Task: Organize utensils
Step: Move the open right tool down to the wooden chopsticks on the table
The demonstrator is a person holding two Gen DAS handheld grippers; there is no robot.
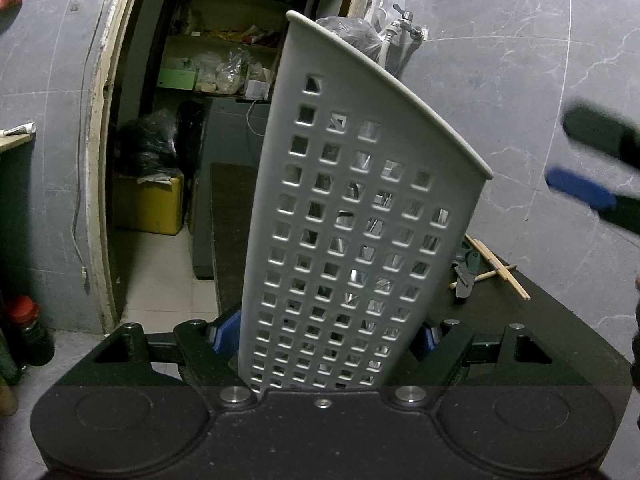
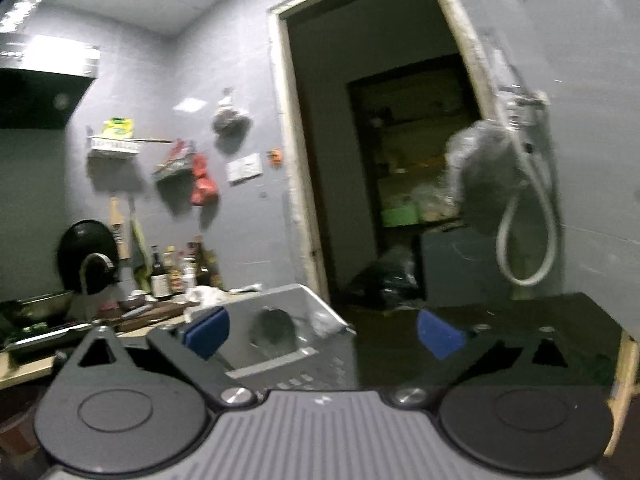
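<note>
Holder: while clamped at its base by the left gripper, the perforated grey utensil holder is held tilted over the dark table.
Table edge: chopsticks and a knife lie behind.
Right gripper: spread wide, nothing between; free air ahead toward the doorway.

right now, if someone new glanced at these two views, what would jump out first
The tall white perforated utensil holder fills the middle of the left wrist view, clamped between the left gripper's blue pads. Behind it to the right, wooden chopsticks lie crossed on the dark table. In the blurred right wrist view, the right gripper stands wide open above the holder's rim, holding nothing.
</note>
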